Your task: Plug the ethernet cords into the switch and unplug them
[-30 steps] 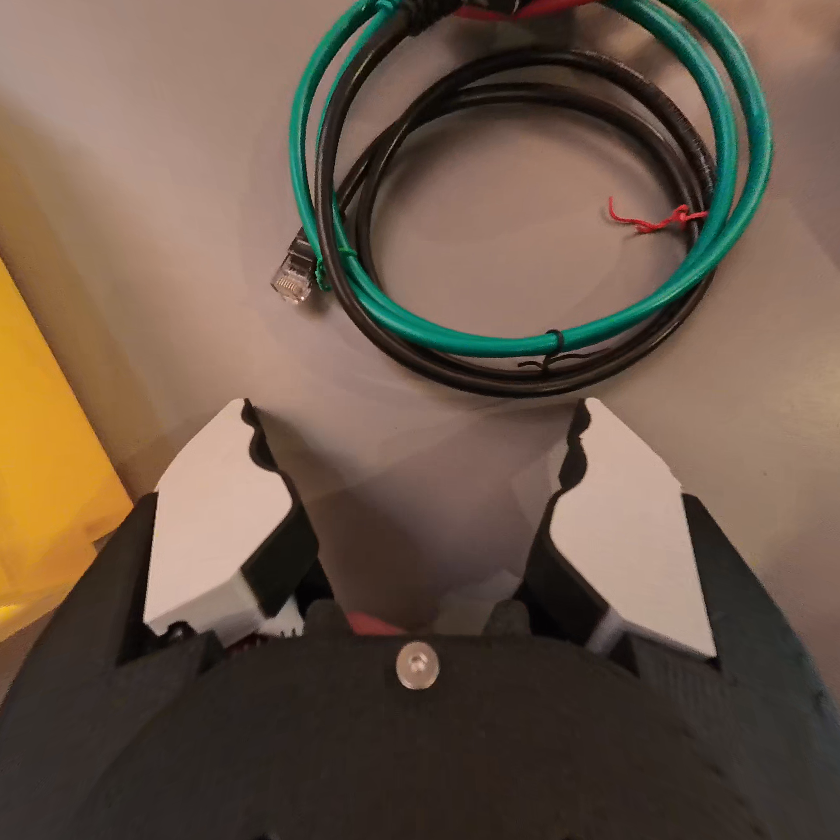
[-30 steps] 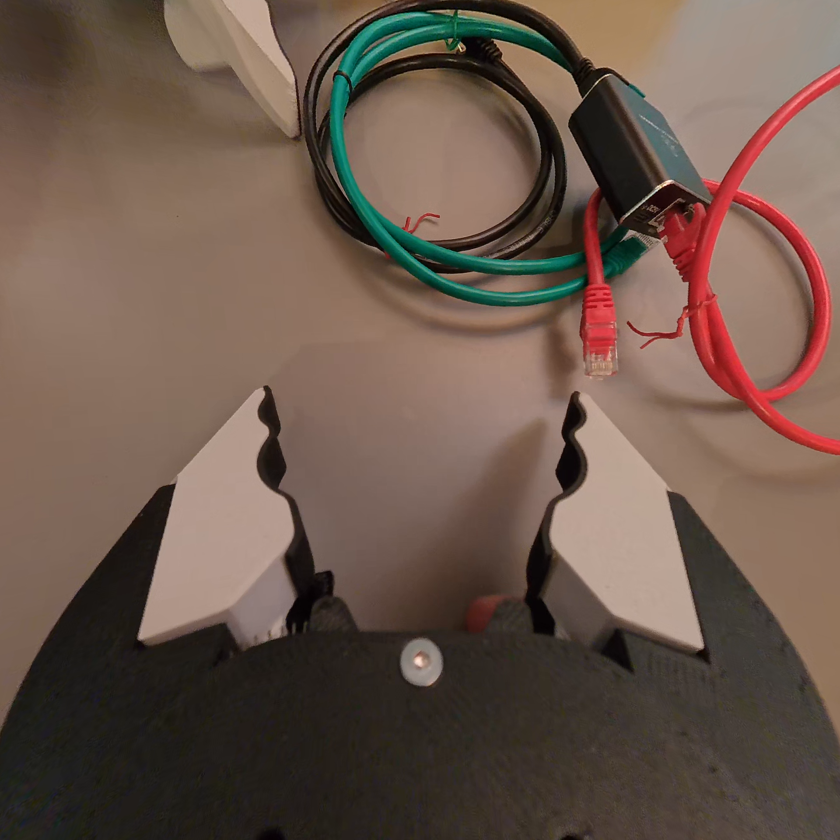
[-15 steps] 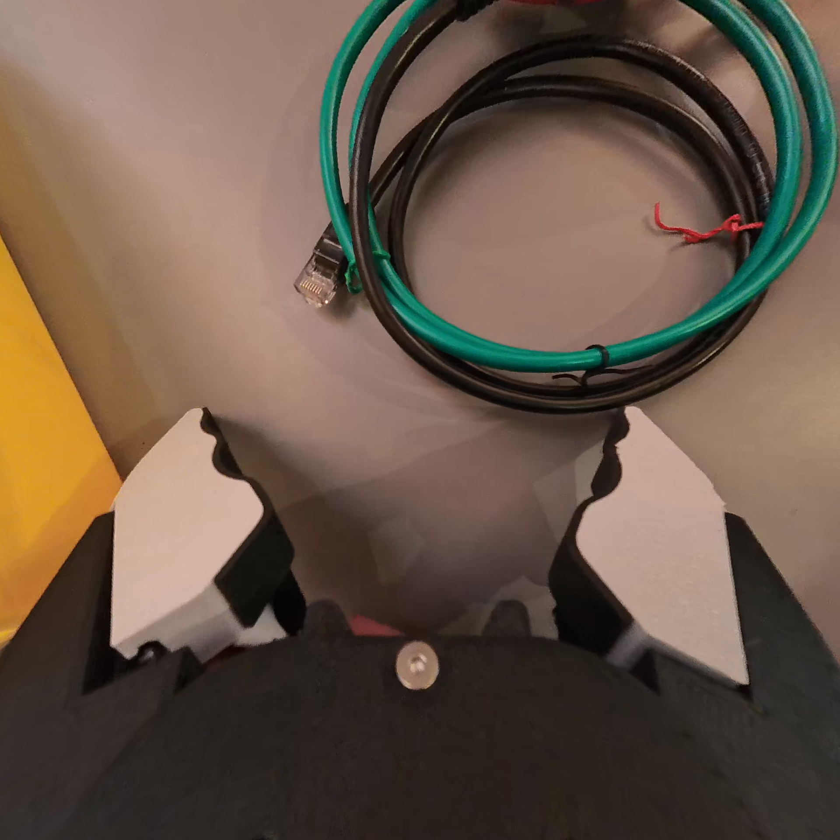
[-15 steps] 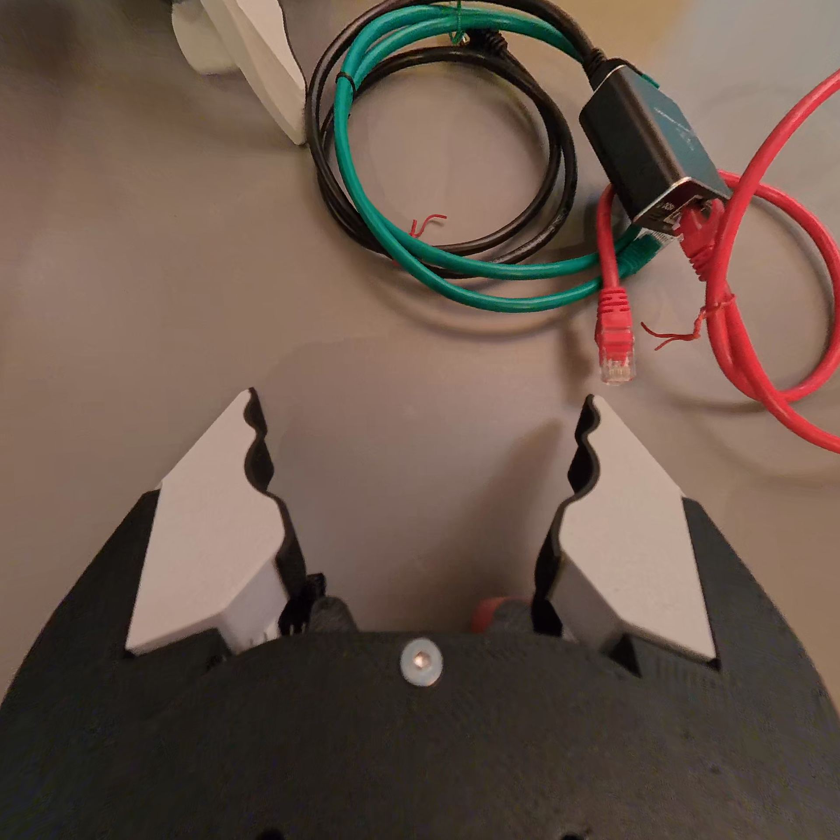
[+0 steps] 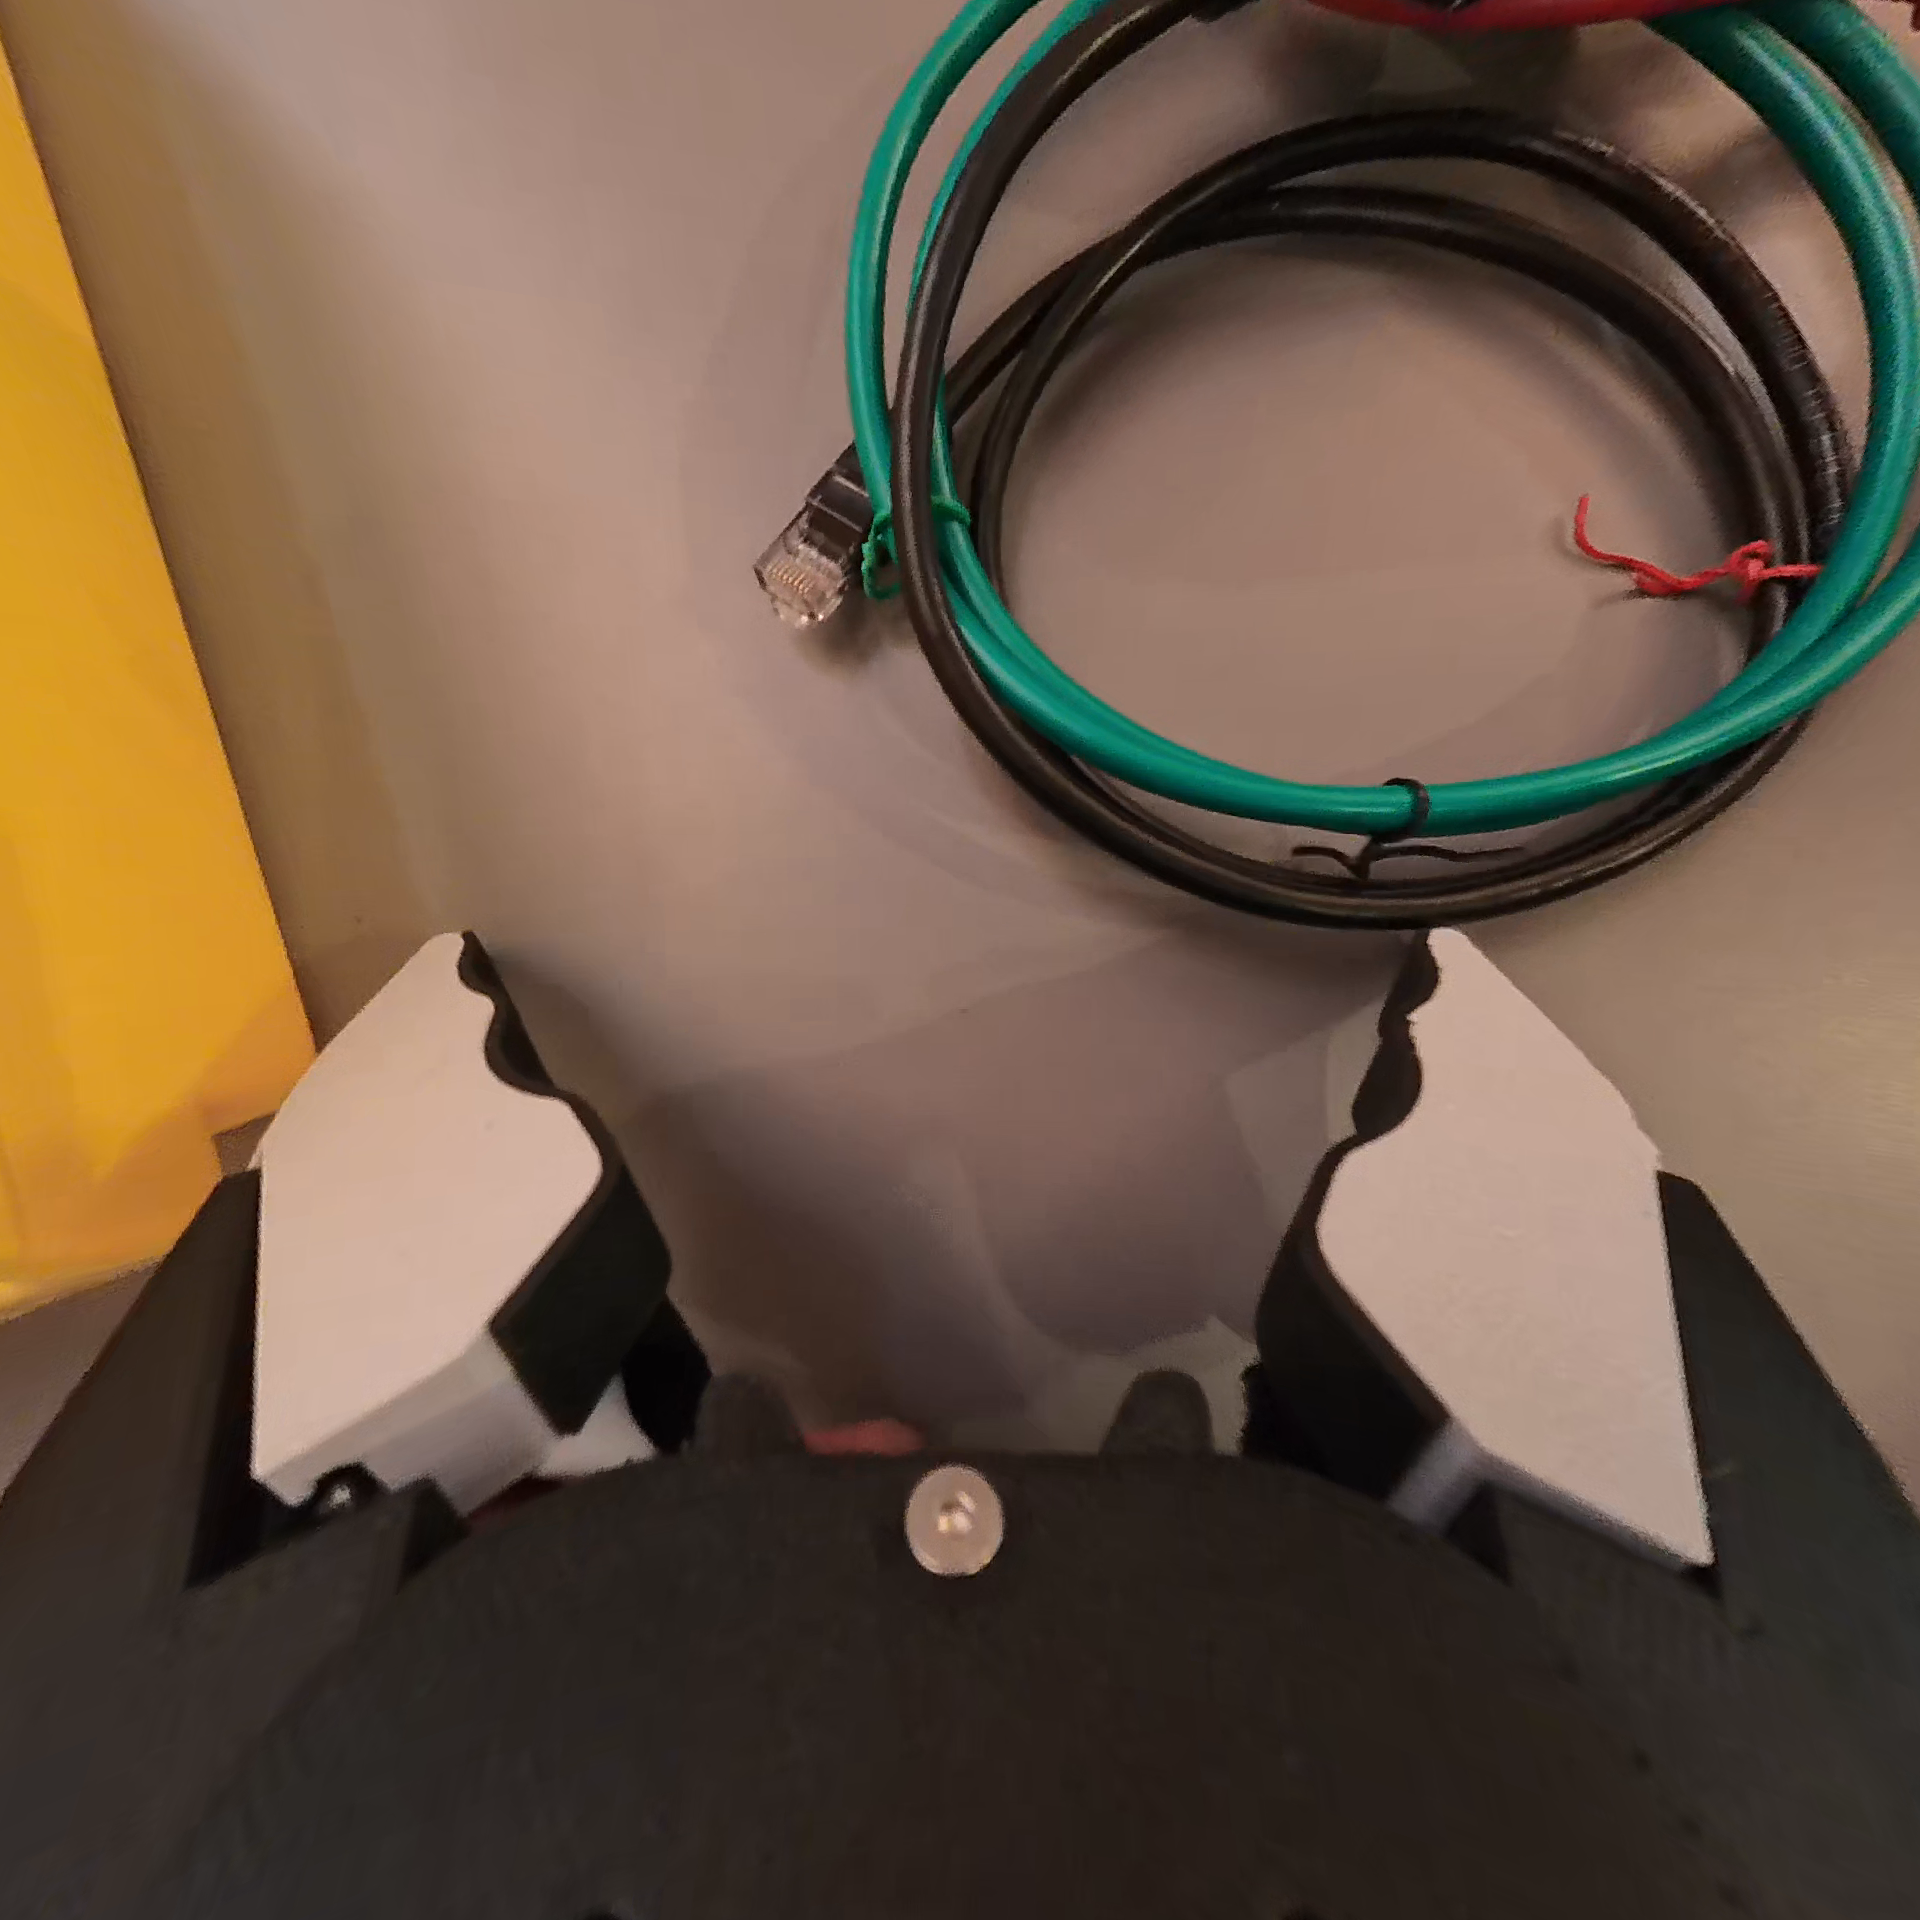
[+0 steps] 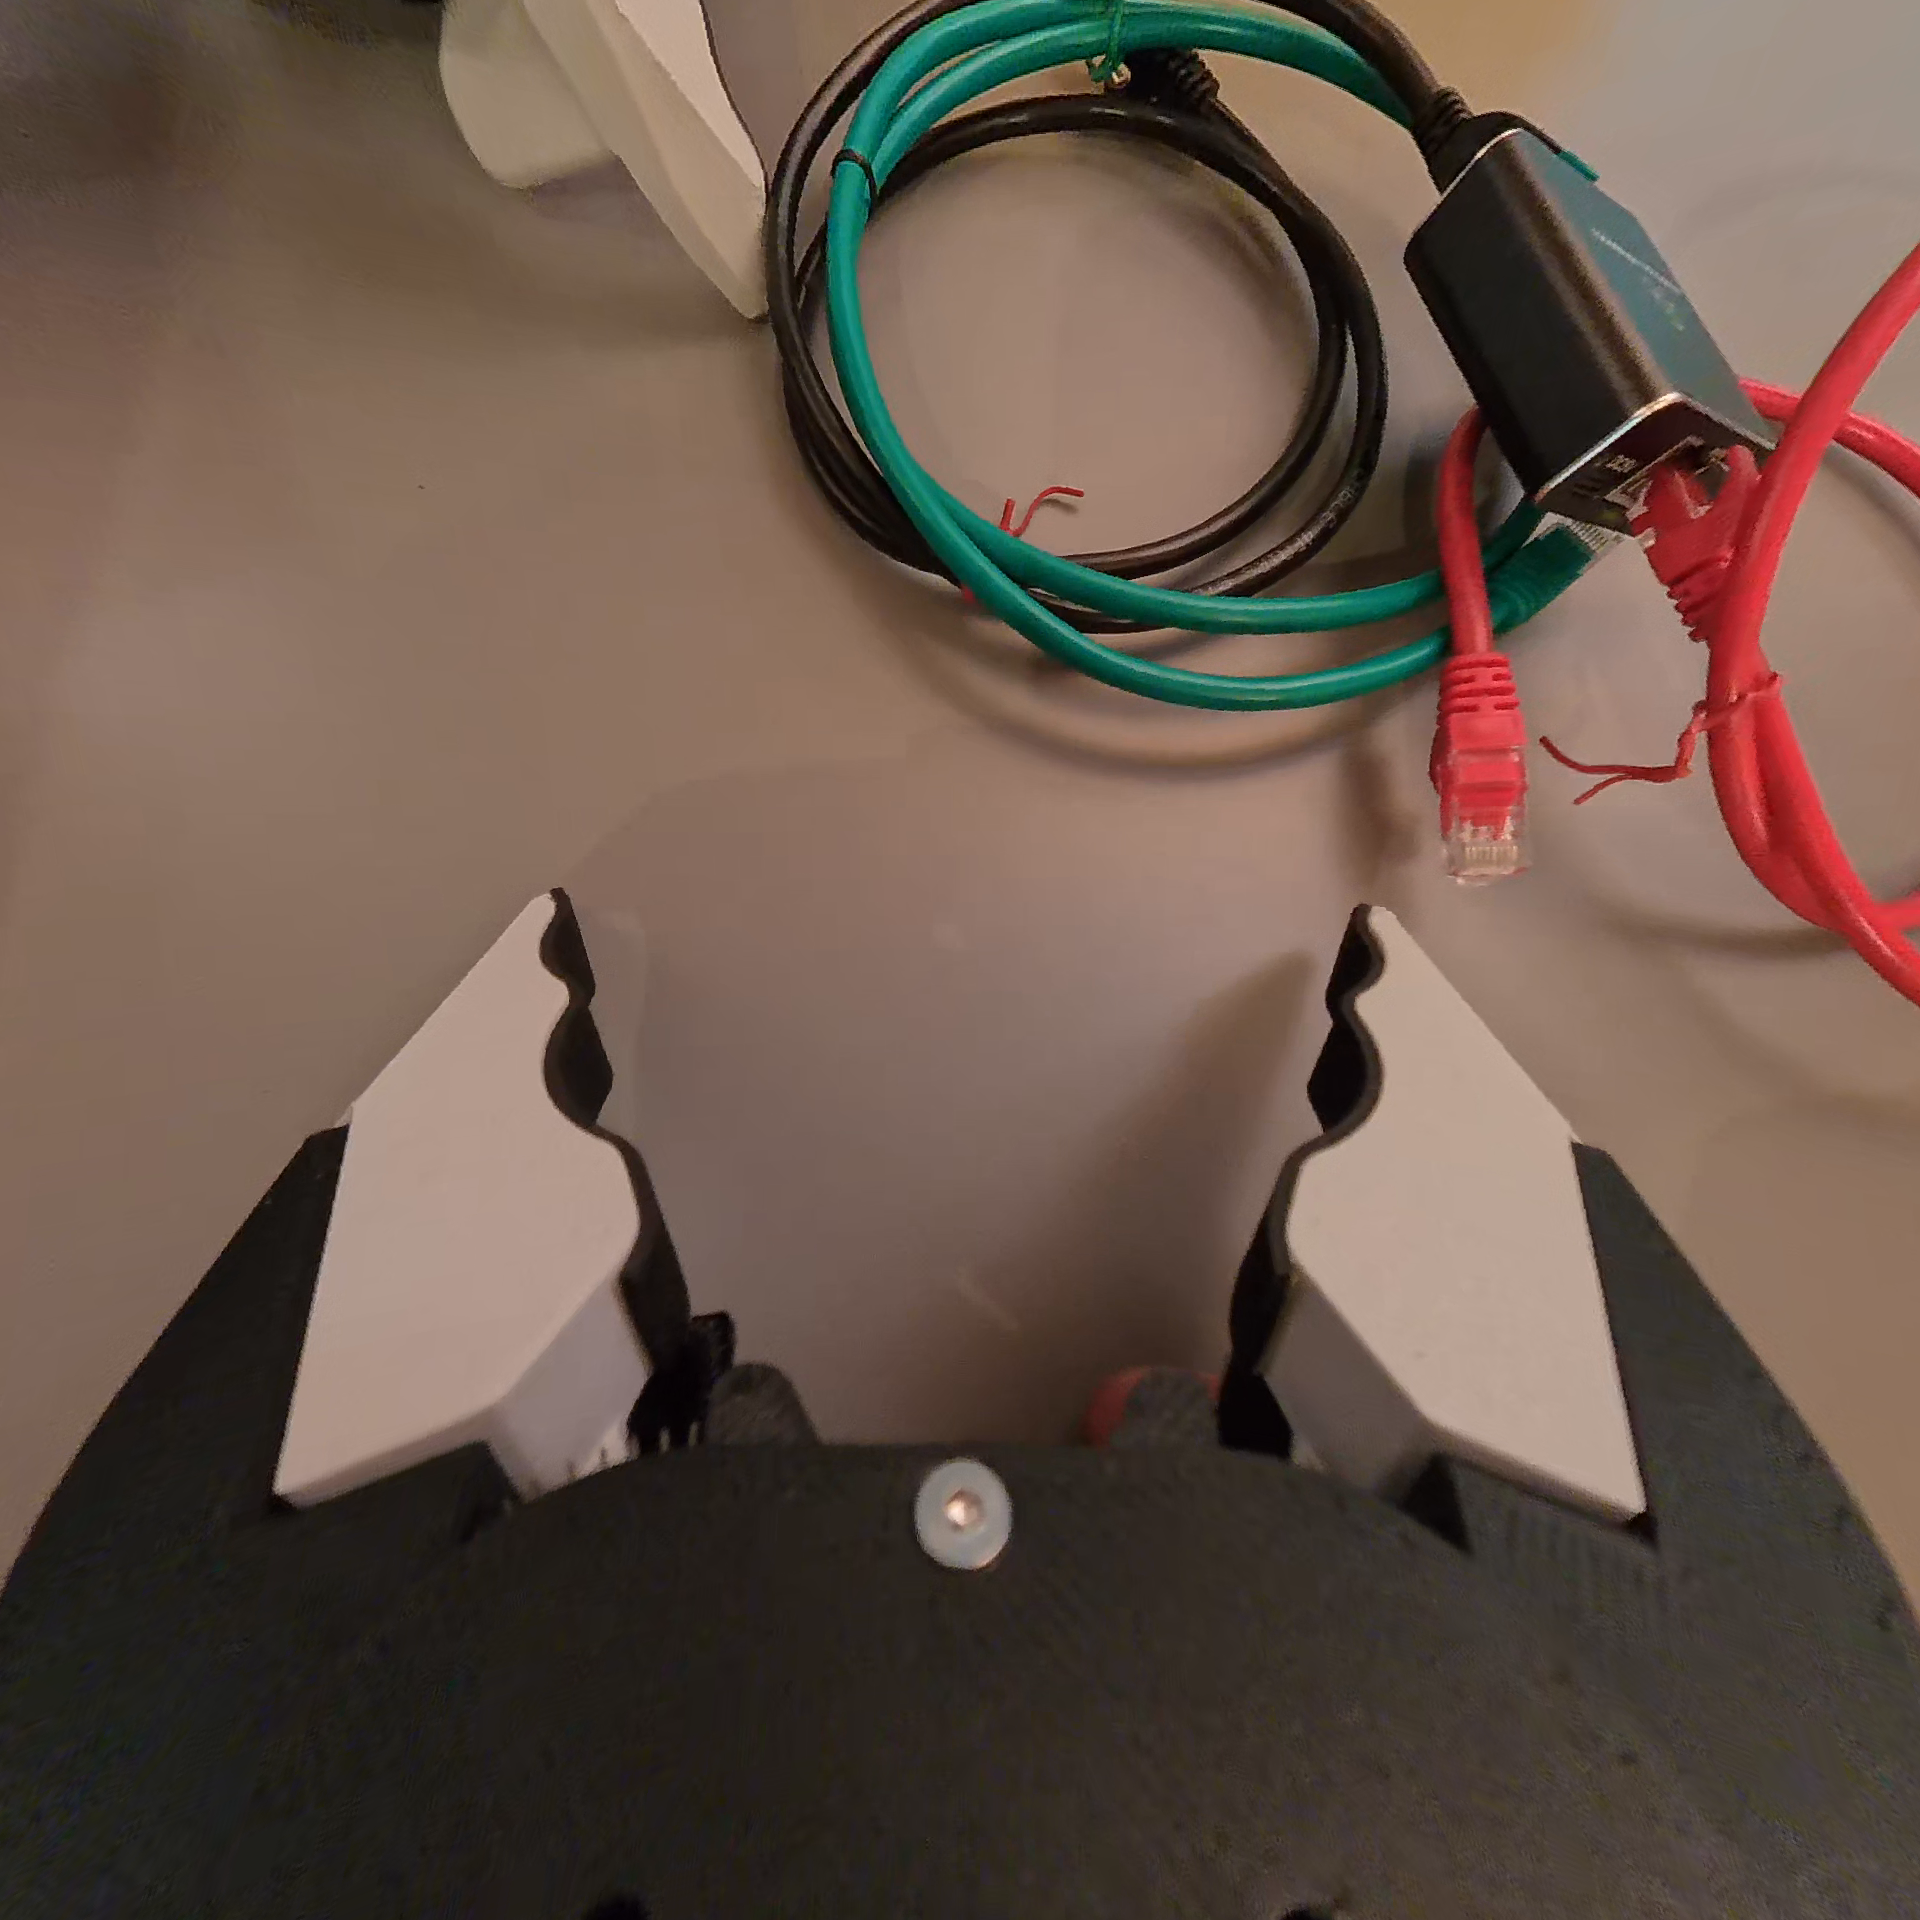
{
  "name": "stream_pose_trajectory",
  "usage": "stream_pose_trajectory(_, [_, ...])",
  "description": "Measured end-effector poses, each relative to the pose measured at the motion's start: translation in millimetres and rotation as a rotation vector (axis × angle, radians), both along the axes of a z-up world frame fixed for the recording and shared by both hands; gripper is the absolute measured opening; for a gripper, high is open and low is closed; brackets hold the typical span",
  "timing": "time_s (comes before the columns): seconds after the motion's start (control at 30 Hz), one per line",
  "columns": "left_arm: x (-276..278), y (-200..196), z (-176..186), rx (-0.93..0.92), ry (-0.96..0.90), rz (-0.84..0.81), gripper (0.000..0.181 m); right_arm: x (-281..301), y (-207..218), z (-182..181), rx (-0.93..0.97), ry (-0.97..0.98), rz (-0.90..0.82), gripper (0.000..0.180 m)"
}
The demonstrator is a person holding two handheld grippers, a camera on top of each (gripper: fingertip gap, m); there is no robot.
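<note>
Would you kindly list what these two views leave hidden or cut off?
- Right wrist view: the switch's port face is angled away, so free ports cannot be counted.
- Right wrist view: the red cord's loop runs past the right edge.
- Left wrist view: the switch is not shown; the green cord runs off the top edge.

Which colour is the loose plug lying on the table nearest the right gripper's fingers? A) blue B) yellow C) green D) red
D: the red plug lies free on the grey table, just beyond the open right gripper, while the red cord's other end goes into the switch.
</note>
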State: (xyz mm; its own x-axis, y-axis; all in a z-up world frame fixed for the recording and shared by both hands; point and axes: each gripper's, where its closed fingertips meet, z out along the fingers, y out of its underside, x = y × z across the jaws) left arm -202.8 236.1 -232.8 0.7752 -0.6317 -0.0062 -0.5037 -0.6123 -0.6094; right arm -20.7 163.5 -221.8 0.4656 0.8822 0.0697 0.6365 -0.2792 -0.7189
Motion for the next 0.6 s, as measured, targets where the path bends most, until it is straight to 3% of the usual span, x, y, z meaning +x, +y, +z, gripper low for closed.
stream_pose_trajectory(0.43, [3.0,2.1,0.1,0.005,-0.004,-0.068,0.146,0.2,0.1,-0.8,-0.013,-0.01,-0.016,0.139])
stream_pose_trajectory(0.6, [2.7,2.0,0.1,0.005,-0.004,-0.068,0.146,-6.0,-6.0,-5.2,-0.05,-0.039,-0.009,0.155])
